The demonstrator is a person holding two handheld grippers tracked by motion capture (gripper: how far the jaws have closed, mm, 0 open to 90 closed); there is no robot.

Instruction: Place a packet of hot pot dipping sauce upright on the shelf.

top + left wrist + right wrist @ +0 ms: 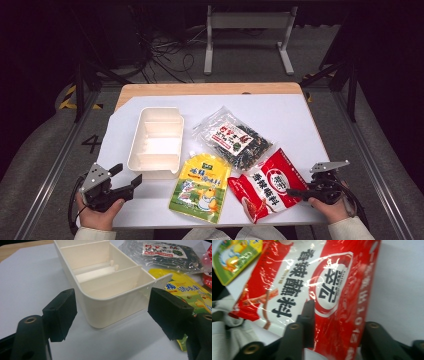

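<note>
My right gripper (294, 191) is at the table's front right, shut on the right edge of a red and white snack packet (264, 186). In the right gripper view the red packet (329, 285) passes between the jaws; one black finger (308, 315) lies on top and the other is hidden behind the film. My left gripper (127, 174) stands open at the front left, holding nothing. It faces the near end of a cream divided box (107, 287), with its fingers (61, 313) on either side, apart from the wall.
A yellow and green packet (200, 187) lies between the cream box (155, 142) and the red packet. A clear packet of dark seaweed (235, 140) sits behind them. The white table cover (285, 115) is bare at the back right.
</note>
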